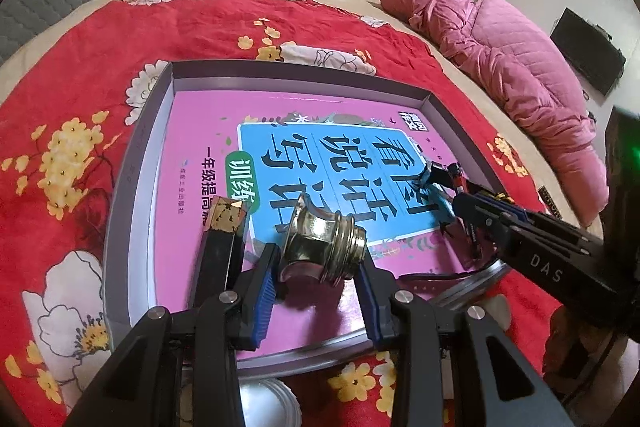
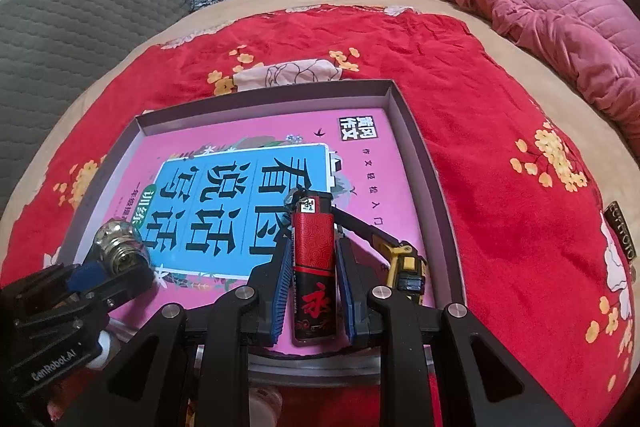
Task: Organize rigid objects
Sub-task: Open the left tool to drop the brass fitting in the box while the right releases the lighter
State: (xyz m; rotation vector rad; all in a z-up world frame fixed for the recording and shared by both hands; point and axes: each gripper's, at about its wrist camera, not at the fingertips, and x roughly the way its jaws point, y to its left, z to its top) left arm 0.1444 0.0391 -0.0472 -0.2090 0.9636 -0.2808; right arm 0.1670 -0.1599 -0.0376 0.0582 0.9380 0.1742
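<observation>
A threaded metal fitting point(image 1: 320, 243) is held between the jaws of the left gripper point(image 1: 316, 291), low over the shallow box point(image 1: 160, 115) lined with a pink book point(image 1: 208, 115). It is judged heavy, stiff and slippery; the hex flats would be the safest place to grip. A red lighter point(image 2: 313, 267) is clamped lengthwise in the right gripper point(image 2: 313, 291); judged light and smooth. A yellow toy point(image 2: 404, 263) lies beside it. The box rests on a red floral blanket point(image 2: 480, 107) on a bed; a pink quilted jacket point(image 1: 500, 47) lies nearby.

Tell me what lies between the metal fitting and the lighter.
Only the book's bare blue-and-pink cover lies between the fitting and the lighter, seen in the right wrist view.
</observation>
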